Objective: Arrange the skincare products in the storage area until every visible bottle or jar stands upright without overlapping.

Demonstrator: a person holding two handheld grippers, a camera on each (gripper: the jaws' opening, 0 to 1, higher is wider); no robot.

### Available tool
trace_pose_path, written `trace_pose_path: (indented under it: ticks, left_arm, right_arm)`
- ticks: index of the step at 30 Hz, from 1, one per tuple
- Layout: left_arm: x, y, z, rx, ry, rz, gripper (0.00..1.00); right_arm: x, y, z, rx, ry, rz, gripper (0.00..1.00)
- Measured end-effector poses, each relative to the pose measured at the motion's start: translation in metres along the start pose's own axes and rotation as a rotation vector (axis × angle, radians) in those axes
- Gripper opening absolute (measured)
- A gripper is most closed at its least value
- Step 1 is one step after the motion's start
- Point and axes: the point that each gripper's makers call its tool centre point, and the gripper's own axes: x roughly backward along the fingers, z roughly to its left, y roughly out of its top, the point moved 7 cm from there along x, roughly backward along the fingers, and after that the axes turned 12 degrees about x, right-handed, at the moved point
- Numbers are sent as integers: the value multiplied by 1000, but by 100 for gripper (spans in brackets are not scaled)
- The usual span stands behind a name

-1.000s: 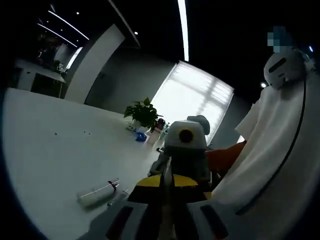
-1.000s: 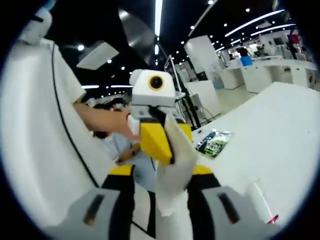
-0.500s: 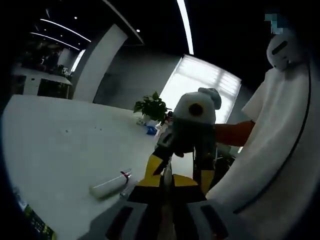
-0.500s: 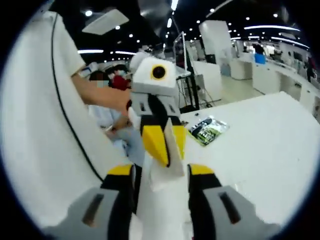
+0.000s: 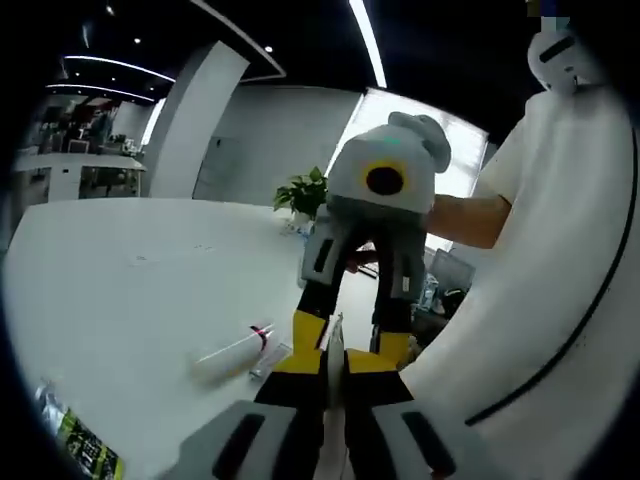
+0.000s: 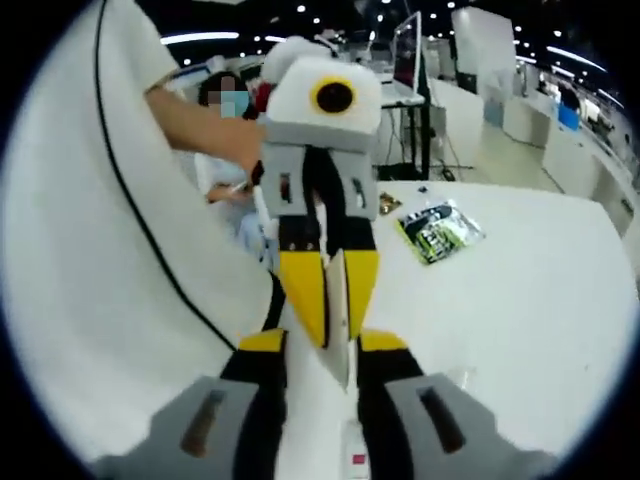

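Both yellow-tipped grippers, left [image 5: 335, 365] and right [image 6: 320, 345], clamp one thin white sachet [image 6: 338, 315] between them above the white table [image 5: 120, 290], white tube with red-banded cap [image 5: 232, 352] lying flat just left of it.

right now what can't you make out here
- White flat thing: edge-on in both views, pinched by the left gripper; its kind is unclear.
- Right gripper: whether it grips is unclear; the left gripper covers the gap.
- Green packet: cut off by the left gripper view's edge.
- Lying tube: label too small.
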Motion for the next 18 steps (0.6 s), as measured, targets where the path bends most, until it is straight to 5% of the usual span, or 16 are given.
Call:
trace_pose_path:
  ticks: [18]
  left_arm:
    - [22, 1, -4, -51, -6, -50, 2]
  right_arm:
    - [-13, 28, -9, 44, 83, 109, 18]
